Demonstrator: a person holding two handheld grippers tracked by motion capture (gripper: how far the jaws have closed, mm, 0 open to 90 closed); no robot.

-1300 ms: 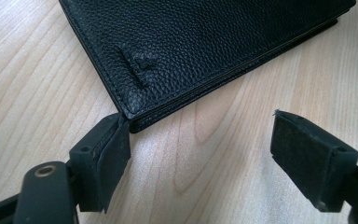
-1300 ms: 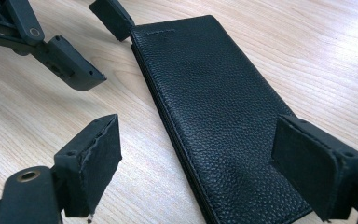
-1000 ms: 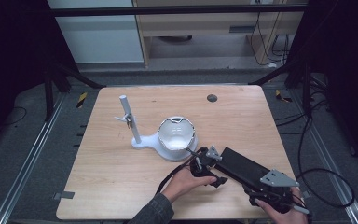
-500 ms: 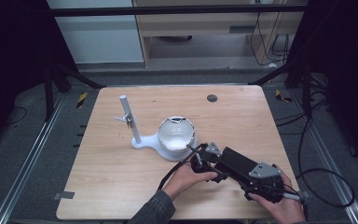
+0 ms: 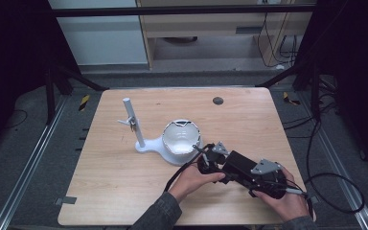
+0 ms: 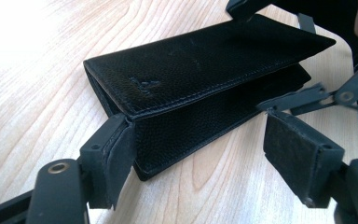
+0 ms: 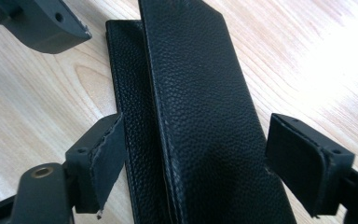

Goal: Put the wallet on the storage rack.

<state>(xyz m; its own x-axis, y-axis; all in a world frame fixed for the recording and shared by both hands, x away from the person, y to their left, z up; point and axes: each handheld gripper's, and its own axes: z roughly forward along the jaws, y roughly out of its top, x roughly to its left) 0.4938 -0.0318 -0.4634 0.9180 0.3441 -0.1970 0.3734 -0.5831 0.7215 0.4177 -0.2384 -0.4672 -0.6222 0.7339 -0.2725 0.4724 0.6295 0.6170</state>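
A black grained leather wallet [image 6: 200, 79] lies folded on the wooden table, its top flap slightly lifted [image 7: 200, 102]. In the high view it is the dark bar [image 5: 238, 164] between the two hands. My left gripper [image 6: 205, 163] is open astride one end; its left pad [image 6: 119, 161] sits against the wallet's corner and the right pad [image 6: 298, 158] stands clear. From the other end, my right gripper [image 7: 205, 161] is open with the wallet between its pads [image 7: 303, 161]. The high view places the left gripper [image 5: 216, 160] nearest the bowl and the right gripper [image 5: 256, 173] toward the front right.
A white stand [image 5: 146, 146] with an upright post [image 5: 132, 120] and a white bowl-shaped piece [image 5: 182, 136] sits just behind the hands. A small dark disc [image 5: 217, 100] lies near the far edge. Cables trail off the table's right front [image 5: 335, 191].
My right gripper has slid up and left along the wallet toward the left gripper. The left hand has stayed almost in place.
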